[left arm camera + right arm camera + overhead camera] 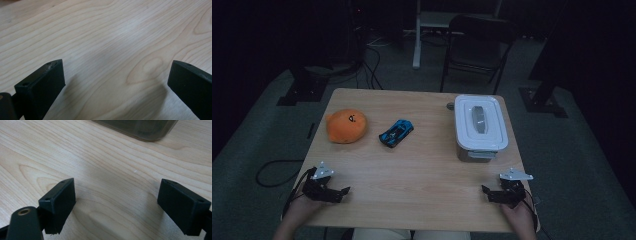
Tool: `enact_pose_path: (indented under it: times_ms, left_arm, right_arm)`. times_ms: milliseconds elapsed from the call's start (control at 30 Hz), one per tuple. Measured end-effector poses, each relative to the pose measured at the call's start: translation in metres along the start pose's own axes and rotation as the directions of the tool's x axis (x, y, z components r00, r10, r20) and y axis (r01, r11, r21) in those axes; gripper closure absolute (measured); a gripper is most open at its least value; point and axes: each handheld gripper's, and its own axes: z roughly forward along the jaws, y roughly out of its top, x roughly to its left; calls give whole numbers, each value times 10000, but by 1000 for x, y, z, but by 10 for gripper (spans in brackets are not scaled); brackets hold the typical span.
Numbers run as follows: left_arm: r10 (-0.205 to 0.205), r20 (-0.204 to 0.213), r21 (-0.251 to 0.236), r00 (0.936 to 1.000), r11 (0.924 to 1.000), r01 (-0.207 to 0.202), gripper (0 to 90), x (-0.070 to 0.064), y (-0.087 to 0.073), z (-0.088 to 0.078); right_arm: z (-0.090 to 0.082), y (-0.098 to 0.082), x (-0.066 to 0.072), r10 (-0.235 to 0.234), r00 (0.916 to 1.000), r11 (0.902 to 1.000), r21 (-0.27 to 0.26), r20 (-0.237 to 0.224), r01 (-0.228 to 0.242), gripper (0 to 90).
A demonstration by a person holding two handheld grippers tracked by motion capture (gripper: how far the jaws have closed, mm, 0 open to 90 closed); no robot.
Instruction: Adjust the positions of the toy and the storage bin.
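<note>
An orange plush toy (346, 126) lies at the table's left side, with a small blue toy car (396, 133) just right of it. A lidded white-topped storage box (480, 126) stands at the right; its grey lower corner (140, 128) shows in the right gripper view. My left gripper (346, 192) rests low at the front left, open, jaws wide over bare wood (117, 75). My right gripper (485, 191) rests at the front right, also open, nothing between its jaws (116, 202).
The wooden table (422, 175) has a broad bare middle and front. A dark folding chair (477, 45) and a white post (417, 35) stand on the floor behind the table. Cables (272, 172) trail on the floor at the left.
</note>
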Motion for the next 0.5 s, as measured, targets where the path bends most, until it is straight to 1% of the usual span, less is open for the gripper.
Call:
enact_pose_path:
  times_ms: [33,100,133,167,200,233,300,333,400,433,500]
  left_arm:
    - [25,84,51,10000,10000,-25,16,0,2,1]
    - [121,44,102,9999,9999,-122,16,-2,7,4]
    - [144,161,137,9998,9998,-146,16,-2,9,5]
    - [144,161,137,9998,9998,-146,16,-2,9,5]
    - [211,166,166,9996,9996,-214,16,-2,14,6]
    - [233,254,143,9994,9996,-237,16,-2,17,7]
    - [254,232,102,9994,9996,-257,16,-3,19,7]
    - [329,272,118,9991,9994,-332,16,-4,26,8]
    - [409,326,159,9986,9990,-414,16,-5,32,10]
    - [518,203,167,9984,9985,-522,16,-6,34,11]
    - [500,350,140,9981,9986,-505,16,-7,40,13]
  right_arm:
    - [0,0,0,4,10000,10000,1,1,-4,145]
    - [0,0,0,2,10000,10000,2,-2,-2,145]
    - [0,0,0,2,10000,10000,2,-1,-2,145]
    - [0,0,0,6,10000,10000,1,-1,-6,145]
    - [0,0,0,8,10000,10000,1,-1,-8,145]
    - [0,0,0,9,10000,10000,2,-1,-9,145]
    - [0,0,0,7,10000,10000,-2,1,-7,145]
    - [0,0,0,5,10000,10000,13,-2,-5,145]
    - [0,0,0,5,10000,10000,7,-2,-5,145]
    - [0,0,0,24,10000,10000,7,-1,-24,145]
    - [0,0,0,15,10000,10000,7,0,-15,145]
